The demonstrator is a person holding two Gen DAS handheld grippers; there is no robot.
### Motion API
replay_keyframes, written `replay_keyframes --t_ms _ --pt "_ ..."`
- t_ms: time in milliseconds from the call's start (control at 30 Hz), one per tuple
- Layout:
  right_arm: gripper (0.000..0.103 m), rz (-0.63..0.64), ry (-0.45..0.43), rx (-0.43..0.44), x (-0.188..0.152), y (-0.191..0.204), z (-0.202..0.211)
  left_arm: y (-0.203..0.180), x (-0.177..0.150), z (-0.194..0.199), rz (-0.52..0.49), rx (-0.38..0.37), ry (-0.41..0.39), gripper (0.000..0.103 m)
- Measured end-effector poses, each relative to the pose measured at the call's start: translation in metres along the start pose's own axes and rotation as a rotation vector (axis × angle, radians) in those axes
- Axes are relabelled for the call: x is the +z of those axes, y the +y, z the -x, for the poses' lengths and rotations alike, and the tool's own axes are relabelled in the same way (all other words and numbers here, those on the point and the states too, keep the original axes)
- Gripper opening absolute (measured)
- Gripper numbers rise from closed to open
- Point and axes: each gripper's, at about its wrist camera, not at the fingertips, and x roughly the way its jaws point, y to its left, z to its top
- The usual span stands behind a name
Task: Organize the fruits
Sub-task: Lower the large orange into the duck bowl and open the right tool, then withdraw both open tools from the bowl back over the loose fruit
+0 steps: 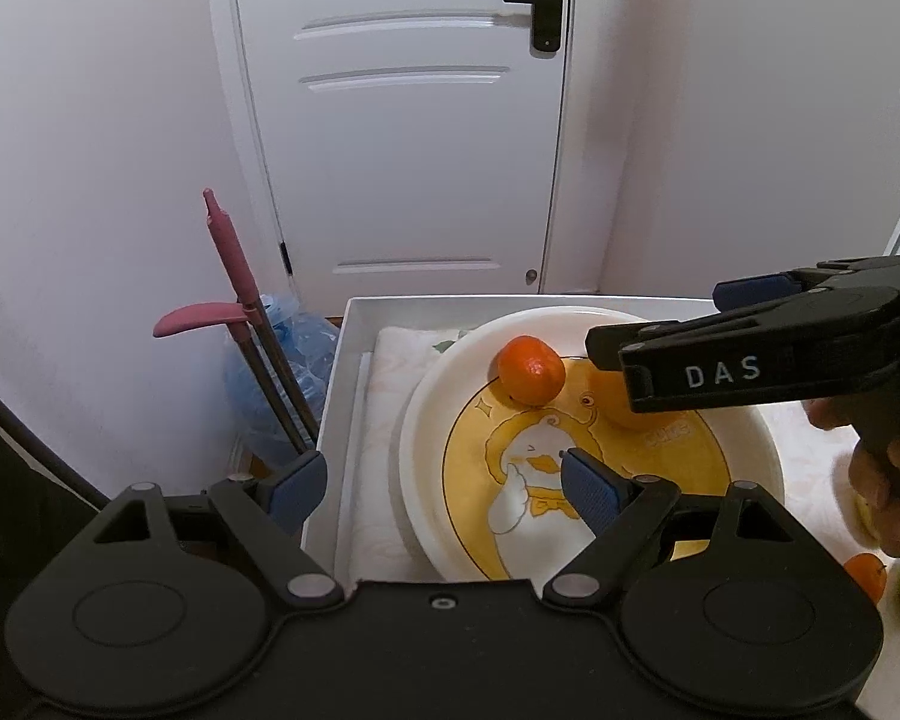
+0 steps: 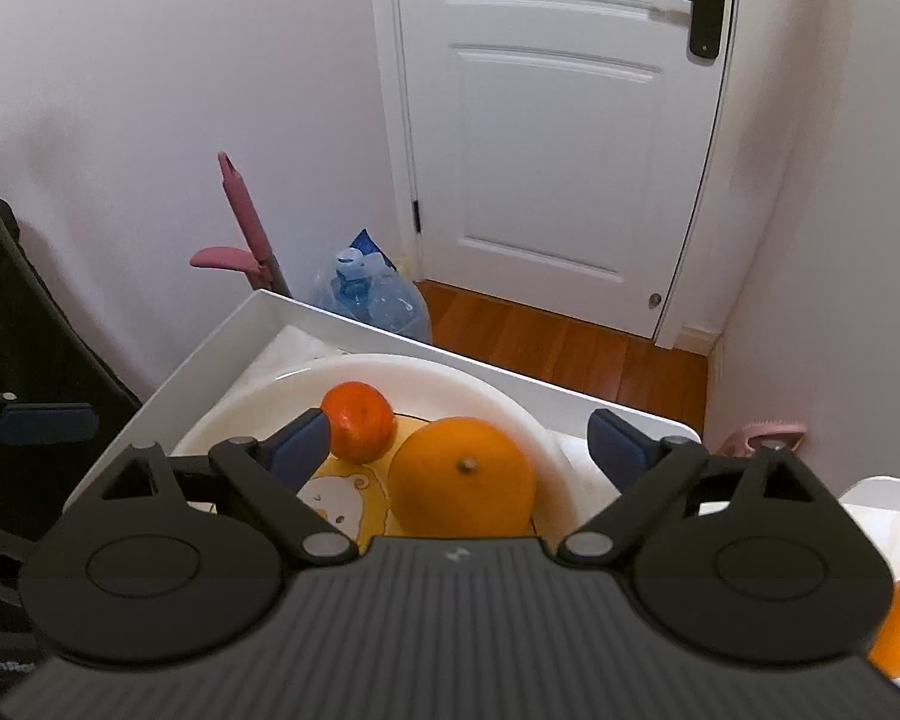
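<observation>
Now both grippers' fingers gape empty above the plate (image 2: 486, 387), right gripper (image 2: 459, 441) over the orange (image 2: 462, 477).

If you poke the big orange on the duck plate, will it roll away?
Probably a little. The big orange is round, so a nudge would likely roll it, but the plate has a raised rim that should stop it. The small tangerine sits right beside it and might get bumped. Its skin looks firm, not squishy.
</observation>
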Motion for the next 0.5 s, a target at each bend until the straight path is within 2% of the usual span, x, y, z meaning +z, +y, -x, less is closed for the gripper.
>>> replay_keyframes --t_ms 333,500 --pt "0.103 -0.023 -0.006 -0.017 -0.001 0.001 0.02 -0.004 0.0 0.012 -0.004 -0.008 -0.033 0.093" --pt "0.103 -0.052 -0.011 -0.02 0.0 0.0 0.038 -0.008 0.002 0.022 -0.007 -0.01 -0.064 0.099"
